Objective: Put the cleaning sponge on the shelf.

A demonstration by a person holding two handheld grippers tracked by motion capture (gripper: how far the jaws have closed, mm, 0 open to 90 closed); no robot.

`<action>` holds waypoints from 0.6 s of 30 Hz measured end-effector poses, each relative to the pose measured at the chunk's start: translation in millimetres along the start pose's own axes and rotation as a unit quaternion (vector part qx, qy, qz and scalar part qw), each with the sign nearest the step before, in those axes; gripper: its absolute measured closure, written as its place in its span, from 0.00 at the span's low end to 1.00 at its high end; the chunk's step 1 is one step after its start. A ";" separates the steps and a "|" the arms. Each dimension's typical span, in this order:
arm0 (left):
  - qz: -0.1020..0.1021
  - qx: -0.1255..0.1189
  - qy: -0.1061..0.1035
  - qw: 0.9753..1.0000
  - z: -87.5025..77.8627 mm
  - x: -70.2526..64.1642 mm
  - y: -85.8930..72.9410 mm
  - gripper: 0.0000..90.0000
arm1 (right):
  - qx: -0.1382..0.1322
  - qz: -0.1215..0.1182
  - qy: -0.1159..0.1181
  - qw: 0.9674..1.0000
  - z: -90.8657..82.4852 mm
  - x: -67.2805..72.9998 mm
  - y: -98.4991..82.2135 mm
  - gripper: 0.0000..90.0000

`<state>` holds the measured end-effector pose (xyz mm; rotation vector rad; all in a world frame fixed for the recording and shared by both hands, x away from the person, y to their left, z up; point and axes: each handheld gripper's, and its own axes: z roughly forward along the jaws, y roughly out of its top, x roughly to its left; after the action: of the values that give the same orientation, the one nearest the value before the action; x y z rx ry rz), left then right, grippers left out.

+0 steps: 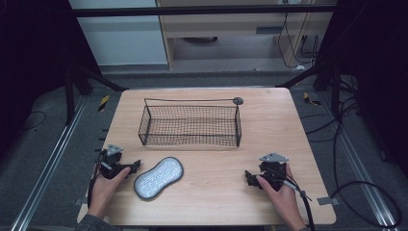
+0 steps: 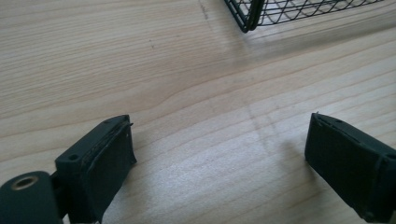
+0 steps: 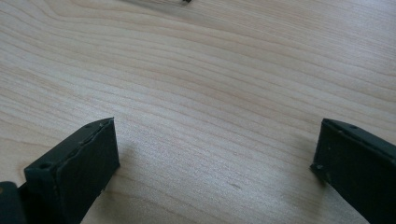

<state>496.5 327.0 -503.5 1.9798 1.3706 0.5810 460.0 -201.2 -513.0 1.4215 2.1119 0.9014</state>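
Observation:
A black wire basket (image 1: 190, 124) stands empty at the middle of the wooden table (image 1: 269, 120); one of its corners (image 2: 247, 16) reaches into the left gripper view. A grey oval pad (image 1: 159, 177) with a dark rim lies flat in front of the basket, toward the left. My left gripper (image 1: 129, 168) rests on the table just left of the pad, held by a hand. In the left gripper view the left gripper (image 2: 219, 149) is open over bare wood. My right gripper (image 1: 250, 179) sits at the front right, and the right gripper (image 3: 215, 154) is open with nothing between its jaws.
A small grey round disc (image 1: 237, 100) sits at the basket's far right corner. Dark frame legs (image 1: 308, 72) and loose cables (image 1: 356, 192) surround the table on the floor. Bare wood lies between the two grippers.

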 end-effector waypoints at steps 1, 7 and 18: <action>0.002 -0.002 0.002 1.000 -1.8 -0.4 0.8 0.07 | 0.000 0.000 0.000 1.000 0.0 0.1 0.0 0.00; 0.024 -0.028 0.002 0.999 -16.2 -7.9 8.7 0.03 | 0.000 0.002 0.001 1.000 1.3 0.2 1.3 0.00; 0.075 -0.026 -0.032 0.996 -33.7 -37.5 13.2 0.03 | -0.001 -0.008 0.004 1.000 0.8 -1.5 0.4 0.00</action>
<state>468.9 297.5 -470.5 2.0541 1.1638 0.6106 461.3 -202.3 -513.3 1.4011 2.1240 0.9041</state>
